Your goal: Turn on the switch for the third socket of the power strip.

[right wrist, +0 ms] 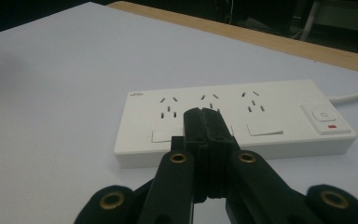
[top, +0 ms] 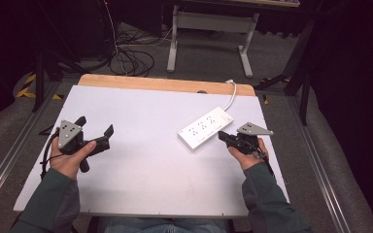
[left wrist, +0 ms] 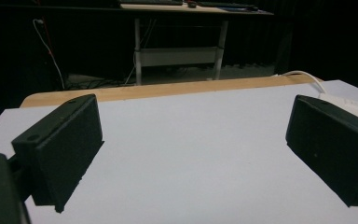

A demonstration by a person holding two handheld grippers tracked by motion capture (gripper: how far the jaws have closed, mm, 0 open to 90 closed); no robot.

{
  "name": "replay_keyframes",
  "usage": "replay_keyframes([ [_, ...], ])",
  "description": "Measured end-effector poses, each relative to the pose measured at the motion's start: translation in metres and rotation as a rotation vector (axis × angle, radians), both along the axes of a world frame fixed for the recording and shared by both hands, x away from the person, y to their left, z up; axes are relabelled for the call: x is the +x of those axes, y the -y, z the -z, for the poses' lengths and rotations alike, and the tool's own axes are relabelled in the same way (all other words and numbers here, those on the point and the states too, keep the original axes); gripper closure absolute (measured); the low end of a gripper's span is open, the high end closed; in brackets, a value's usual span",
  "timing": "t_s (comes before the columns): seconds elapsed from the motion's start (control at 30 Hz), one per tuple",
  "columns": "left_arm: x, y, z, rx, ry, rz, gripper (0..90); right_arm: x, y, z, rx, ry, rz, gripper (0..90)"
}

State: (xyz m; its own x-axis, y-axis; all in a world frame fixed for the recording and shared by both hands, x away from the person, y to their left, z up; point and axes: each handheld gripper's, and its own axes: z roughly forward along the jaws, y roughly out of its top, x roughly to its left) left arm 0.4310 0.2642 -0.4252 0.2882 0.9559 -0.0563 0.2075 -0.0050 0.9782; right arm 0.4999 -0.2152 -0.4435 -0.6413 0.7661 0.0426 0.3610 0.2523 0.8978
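Observation:
A white power strip (top: pixel 205 127) with three sockets and a switch lies flat at the right of the white tabletop (top: pixel 141 165). My right gripper (top: pixel 221 135) is shut with nothing between its jaws. Its tips sit at the strip's near long side. In the right gripper view the closed tips (right wrist: pixel 204 115) point at the middle socket of the strip (right wrist: pixel 270 116); I cannot tell whether they touch it. My left gripper (top: pixel 95 125) rests open at the left of the table, holding nothing. In the left gripper view its jaws (left wrist: pixel 196 144) stand wide apart over bare table, with the strip's end (left wrist: pixel 354 105) behind the right one.
The strip's white cable (top: pixel 233 92) runs back over the wooden far edge (top: pixel 165 83) of the table. Beyond stand a desk frame (top: pixel 209 29) and loose cables (top: pixel 131 60) on the dark floor. Metal rails (top: pixel 9 155) flank the table.

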Motion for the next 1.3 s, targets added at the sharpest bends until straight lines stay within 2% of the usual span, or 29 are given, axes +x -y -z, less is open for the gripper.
replay_keyframes([
  [0.83,-0.002,-0.002,0.001,0.005,-0.004,-0.006,4.3,0.009,-0.013,0.001,-0.034,0.005,-0.024,90.0],
  [1.3,-0.002,-0.001,0.001,0.006,-0.006,-0.003,4.3,0.012,-0.015,0.002,-0.048,-0.011,-0.025,90.0],
])
